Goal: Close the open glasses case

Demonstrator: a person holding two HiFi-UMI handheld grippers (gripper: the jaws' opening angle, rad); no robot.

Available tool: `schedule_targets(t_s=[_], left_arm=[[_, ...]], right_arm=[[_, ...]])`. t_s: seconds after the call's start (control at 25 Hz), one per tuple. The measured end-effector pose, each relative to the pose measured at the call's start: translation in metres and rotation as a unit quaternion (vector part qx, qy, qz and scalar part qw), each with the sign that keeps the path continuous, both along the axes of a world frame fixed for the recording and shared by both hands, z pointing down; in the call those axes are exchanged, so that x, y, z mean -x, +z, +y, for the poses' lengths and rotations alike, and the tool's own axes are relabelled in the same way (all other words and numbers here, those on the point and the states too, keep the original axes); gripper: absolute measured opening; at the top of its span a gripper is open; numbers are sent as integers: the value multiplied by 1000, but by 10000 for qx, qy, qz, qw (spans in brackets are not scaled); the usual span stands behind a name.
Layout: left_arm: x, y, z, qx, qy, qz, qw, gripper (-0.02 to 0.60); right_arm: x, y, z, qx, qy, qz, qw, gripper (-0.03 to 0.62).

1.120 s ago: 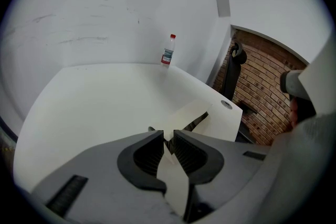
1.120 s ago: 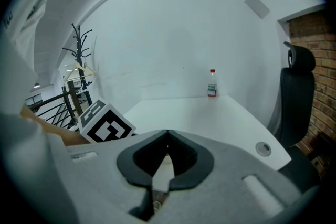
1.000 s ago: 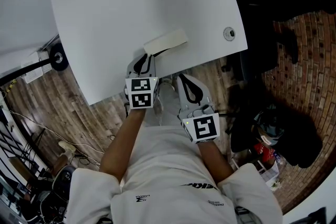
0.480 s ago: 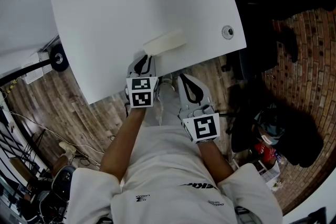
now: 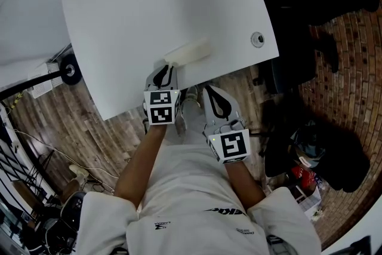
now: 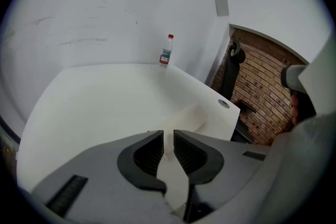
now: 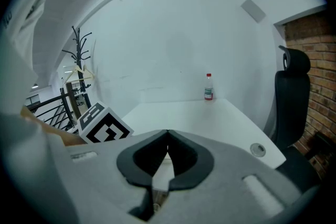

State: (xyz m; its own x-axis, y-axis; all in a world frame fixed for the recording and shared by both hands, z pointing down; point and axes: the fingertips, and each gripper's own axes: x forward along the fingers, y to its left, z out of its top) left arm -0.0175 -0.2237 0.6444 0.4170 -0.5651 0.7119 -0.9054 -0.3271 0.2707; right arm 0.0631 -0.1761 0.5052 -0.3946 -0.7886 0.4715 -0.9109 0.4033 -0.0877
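Where the white desk [image 5: 149,3] ends nearest the person, the cream glasses case [image 5: 188,52] lies just ahead of the left hand-held gripper [image 5: 163,70], whose jaws are slightly parted and empty. The right hand-held gripper [image 5: 209,91] hangs off the desk, pinched closed. The label on the red-capped bottle [image 6: 166,51] is unreadable.

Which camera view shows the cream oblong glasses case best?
The head view: the cream oblong glasses case shows whole, from above, near the white table's front edge. The left gripper view shows only part of it beyond the jaws; the right gripper view doesn't clearly show it.
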Motion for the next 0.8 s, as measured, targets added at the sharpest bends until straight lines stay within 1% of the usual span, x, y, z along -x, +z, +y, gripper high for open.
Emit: schedule_targets(t_s=[0.32,0.48,0.64,0.8], left_arm=[[-2,-34,-7,-228,-7,-11,9997,55],[0,-61,-10,-437,-75,-16,9990,52],[6,-96,-16,-820,-303,-2,9962,15],[3,-122,-12,-1007,-218,4,9947,0]], right_arm=[[-6,-18,-5,-136,101,-112,9998,2],[-9,-33,-6,-247,165,-208,9993,2],[-12,-47,-10,-388,250,-370,9983,2],[-12,-65,-12,-534,237,-453,9973,2]])
